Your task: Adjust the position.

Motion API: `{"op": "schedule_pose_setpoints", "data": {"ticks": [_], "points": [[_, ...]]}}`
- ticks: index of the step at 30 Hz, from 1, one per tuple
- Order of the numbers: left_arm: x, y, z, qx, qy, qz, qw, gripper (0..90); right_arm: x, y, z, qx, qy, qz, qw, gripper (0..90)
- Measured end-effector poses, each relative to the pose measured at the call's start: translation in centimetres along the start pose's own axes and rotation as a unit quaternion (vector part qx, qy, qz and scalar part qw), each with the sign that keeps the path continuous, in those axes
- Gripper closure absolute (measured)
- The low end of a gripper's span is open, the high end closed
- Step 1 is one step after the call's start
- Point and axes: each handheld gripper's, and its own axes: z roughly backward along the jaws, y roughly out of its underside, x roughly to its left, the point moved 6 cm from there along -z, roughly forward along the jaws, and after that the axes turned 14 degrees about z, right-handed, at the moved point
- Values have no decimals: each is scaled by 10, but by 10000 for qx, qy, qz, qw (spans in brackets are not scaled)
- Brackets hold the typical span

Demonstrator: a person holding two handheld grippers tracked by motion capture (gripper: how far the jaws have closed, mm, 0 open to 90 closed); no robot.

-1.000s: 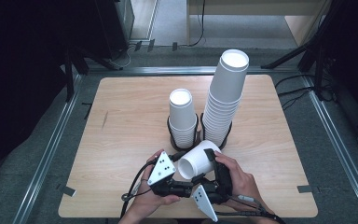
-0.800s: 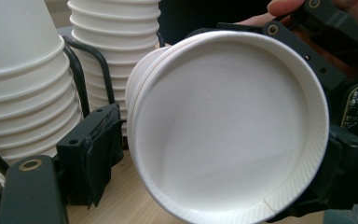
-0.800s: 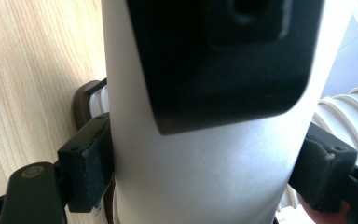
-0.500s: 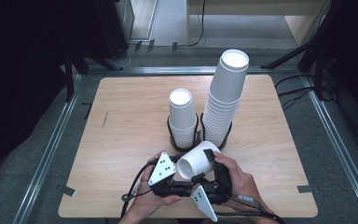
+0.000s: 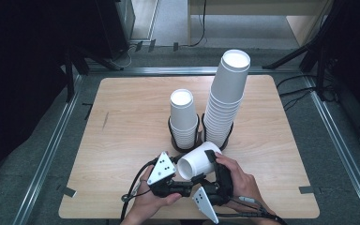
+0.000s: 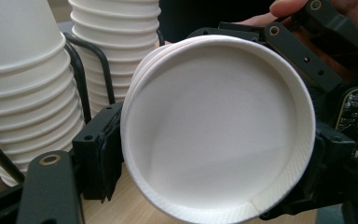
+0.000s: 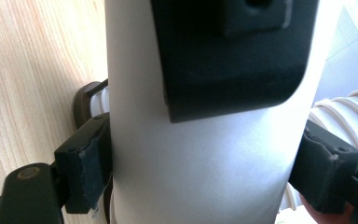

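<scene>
Left gripper [image 5: 180, 165] — jaws have just been closing, and the rim of the paper cup [image 5: 198, 159] is pinched between them. The cup is held on its side above the table [image 5: 122, 117] near the front edge, mouth toward the left gripper, base toward the right. Right gripper [image 5: 212, 164] — jaws just eased open a little, pads set at both sides of the cup's wall, contact not confirmable. Behind it: short stack [image 5: 183, 117], then tall stack [image 5: 227, 96], in a wire holder [image 5: 171, 133].
</scene>
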Motion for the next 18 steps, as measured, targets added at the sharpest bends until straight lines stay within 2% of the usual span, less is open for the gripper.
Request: {"op": "schedule_pose_setpoints", "data": {"ticks": [6,10,18], "points": [[-1,0,0,-17,-33,-28,10000,240,0,0,-1,37,27,1,10000,124],[0,-1,2,-57,-26,11,10000,249,2,-1,0,-26,196,200,9996,71],[7,-4,5,-176,-72,120,9997,254,2,-1,2,-21,84,105,9999,5]]}}
